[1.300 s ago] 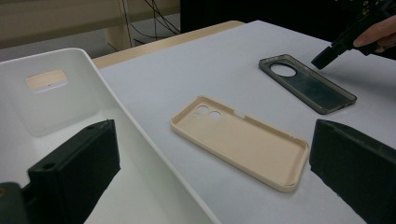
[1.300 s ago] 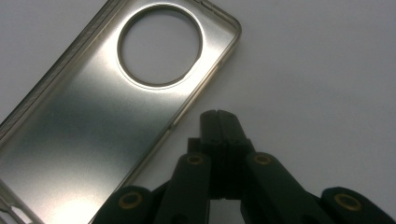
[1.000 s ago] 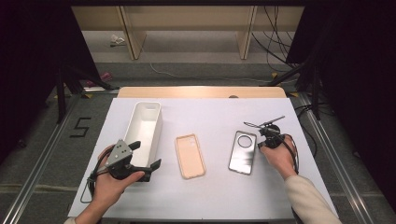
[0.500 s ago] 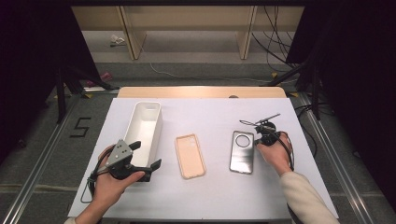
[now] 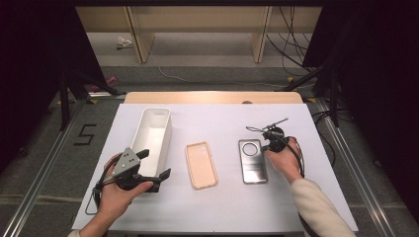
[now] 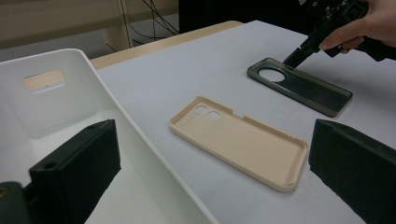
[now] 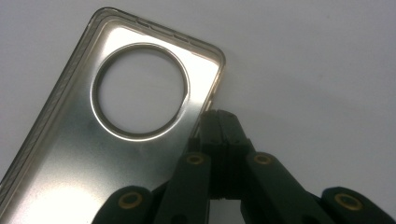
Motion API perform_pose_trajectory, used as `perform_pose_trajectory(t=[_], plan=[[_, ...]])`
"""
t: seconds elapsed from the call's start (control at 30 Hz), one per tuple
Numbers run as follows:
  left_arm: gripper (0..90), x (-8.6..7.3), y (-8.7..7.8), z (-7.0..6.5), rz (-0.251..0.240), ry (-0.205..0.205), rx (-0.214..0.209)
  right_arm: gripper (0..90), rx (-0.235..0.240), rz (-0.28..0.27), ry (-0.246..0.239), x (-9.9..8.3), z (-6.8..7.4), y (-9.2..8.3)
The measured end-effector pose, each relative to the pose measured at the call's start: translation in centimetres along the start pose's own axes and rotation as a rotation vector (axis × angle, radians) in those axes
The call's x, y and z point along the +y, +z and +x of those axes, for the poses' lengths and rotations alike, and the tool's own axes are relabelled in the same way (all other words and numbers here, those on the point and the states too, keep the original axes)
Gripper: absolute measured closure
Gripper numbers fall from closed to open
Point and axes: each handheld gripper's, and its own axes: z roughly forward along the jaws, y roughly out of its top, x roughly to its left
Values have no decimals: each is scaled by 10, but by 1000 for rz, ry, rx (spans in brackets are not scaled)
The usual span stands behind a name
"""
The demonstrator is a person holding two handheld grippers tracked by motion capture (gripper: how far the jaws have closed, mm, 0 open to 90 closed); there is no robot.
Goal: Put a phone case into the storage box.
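A dark grey phone case (image 5: pixel 253 167) (image 6: pixel 303 87) with a round camera hole lies inside up on the white table, right of centre. My right gripper (image 5: pixel 267 147) (image 7: pixel 219 116) is shut, its closed tips resting at the case's right rim near the hole (image 7: pixel 140 91); whether the rim is pinched I cannot tell. It also shows far off in the left gripper view (image 6: pixel 293 59). A beige phone case (image 5: pixel 201 165) (image 6: pixel 238 140) lies at the middle. My left gripper (image 5: pixel 157 165) (image 6: pixel 215 172) is open and holds nothing, beside the near end of a white bin (image 5: pixel 153 131) (image 6: pixel 46 107).
The white table top (image 5: pixel 222 118) ends in a wooden strip (image 5: pixel 212 97) at the far side. Dark stands and cables sit on the floor beyond and to both sides. A cable loop (image 5: pixel 94 200) trails from the left gripper near the table's front left edge.
My right hand has slid a little to the left, bringing the shut tips up to the dark case's right rim. The left hand has stayed still.
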Motion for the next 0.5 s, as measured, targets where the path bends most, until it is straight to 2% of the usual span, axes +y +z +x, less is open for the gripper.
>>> perform_pose_trajectory(t=[0.5], plan=[[21, 0, 0, 0, -3, 3, -3, 900, 24, -8, -36, 5, 12, 2]])
